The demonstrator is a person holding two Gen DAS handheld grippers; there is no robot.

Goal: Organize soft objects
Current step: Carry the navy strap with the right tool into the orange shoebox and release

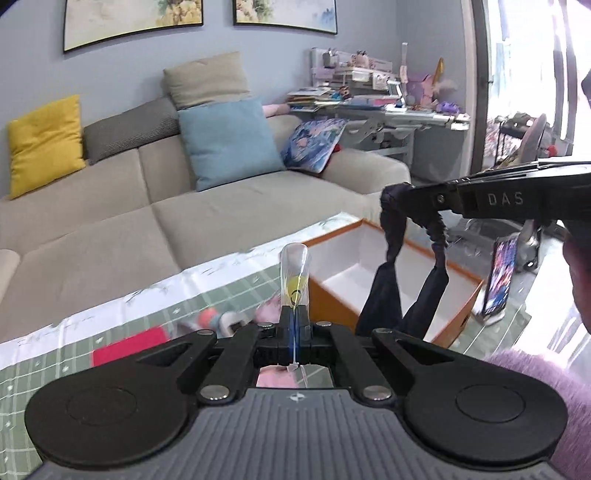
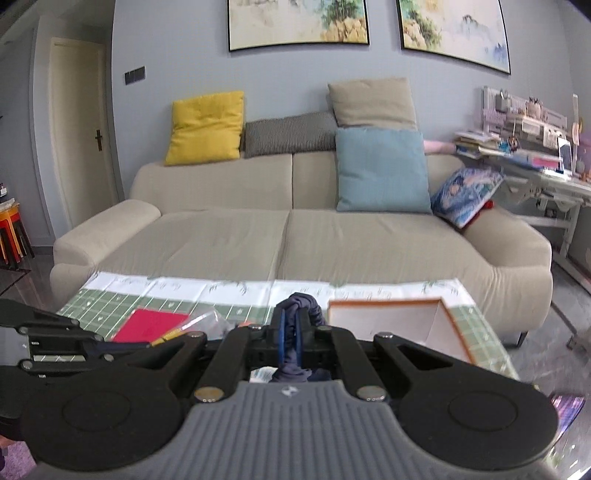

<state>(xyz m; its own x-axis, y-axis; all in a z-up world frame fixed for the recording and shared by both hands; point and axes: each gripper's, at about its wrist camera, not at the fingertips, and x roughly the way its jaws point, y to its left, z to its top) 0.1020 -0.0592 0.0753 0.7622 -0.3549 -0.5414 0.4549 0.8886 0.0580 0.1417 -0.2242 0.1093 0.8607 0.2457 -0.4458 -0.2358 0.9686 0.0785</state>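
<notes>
At the right of the frame the right tool (image 1: 397, 195) pinches a ruched dark cloth (image 1: 388, 295) above the white-lined box (image 1: 388, 273), while the left tool (image 1: 294, 325) clamps a crinkly clear plastic bag (image 1: 294, 273).

place: a home living room
seating: beige sofa (image 2: 295, 229) against a blue-grey wall, with yellow cushion (image 2: 205, 127), blue cushion (image 2: 382, 170) and grey ones
wall: two framed landscape paintings (image 2: 299, 22) above the sofa
right side: cluttered white desk (image 2: 532, 166) with books and toys
left side: cream door (image 2: 79, 140)
front: table under a green checked cloth (image 2: 110, 299)
</notes>
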